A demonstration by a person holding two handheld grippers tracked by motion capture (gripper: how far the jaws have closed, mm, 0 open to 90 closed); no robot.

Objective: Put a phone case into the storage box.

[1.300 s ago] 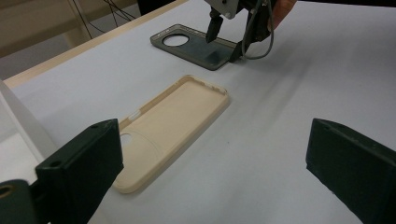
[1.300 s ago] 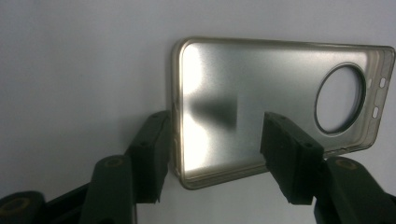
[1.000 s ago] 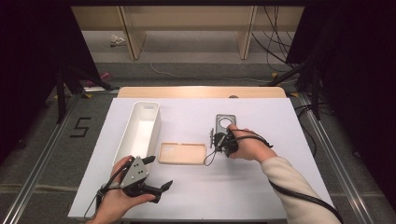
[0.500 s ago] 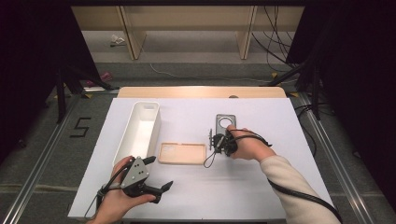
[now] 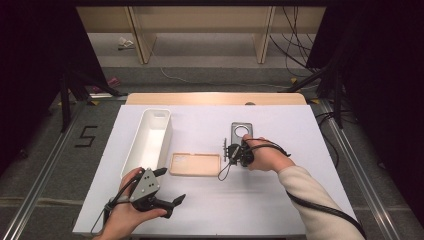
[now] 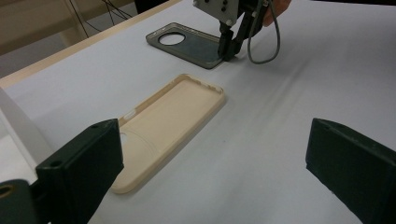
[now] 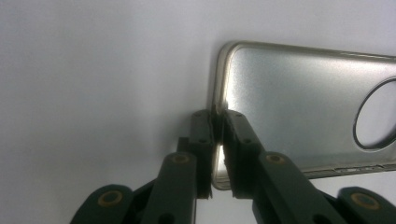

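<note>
little moved since earlier: right gripper (image 7: 217,140) stays clamped on grey case (image 7: 303,102) edge; left gripper (image 6: 210,172) wide, bare table (image 5: 210,215) around; beige case (image 6: 163,126) partly hidden

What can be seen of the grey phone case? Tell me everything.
The grey phone case is dark, semi-clear and shiny, with a raised rim and a large round camera hole. It lies flat, open side up, on the white table, beyond the beige case. The right gripper is shut on its short-end rim.
</note>
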